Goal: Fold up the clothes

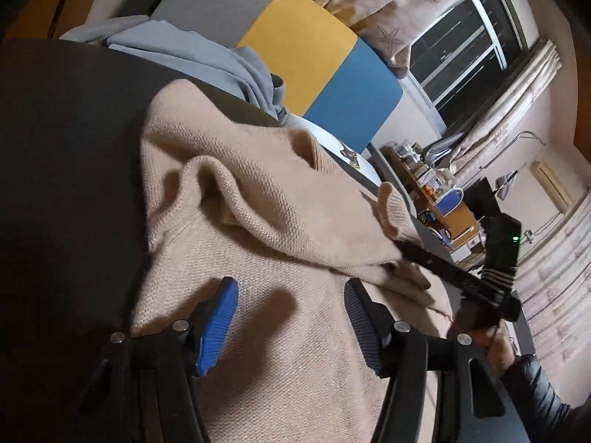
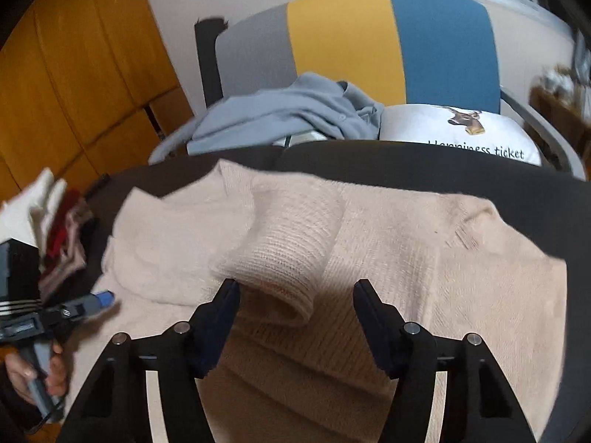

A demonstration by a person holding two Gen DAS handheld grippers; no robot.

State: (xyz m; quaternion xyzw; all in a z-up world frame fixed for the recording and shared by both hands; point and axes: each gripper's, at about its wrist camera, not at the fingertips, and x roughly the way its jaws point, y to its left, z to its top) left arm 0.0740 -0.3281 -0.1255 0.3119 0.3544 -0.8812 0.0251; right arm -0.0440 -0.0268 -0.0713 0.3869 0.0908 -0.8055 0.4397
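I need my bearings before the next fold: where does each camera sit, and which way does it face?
Left wrist: on the left tool, looking down across the beige sweater toward the window; the right tool and a hand show.
Right wrist: on the right tool, facing the sleeve and chair; left tool shows.
Shared: sweater, chair, blue-grey garment.

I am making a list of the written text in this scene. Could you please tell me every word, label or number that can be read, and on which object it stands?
"Happiness ticket": on the white cushion, below a picture of a deer head; the tops of the first letters are cut off by the dark table edge.
The same cushion in the left wrist view: text not visible.
Items on the far desk: too small to read.
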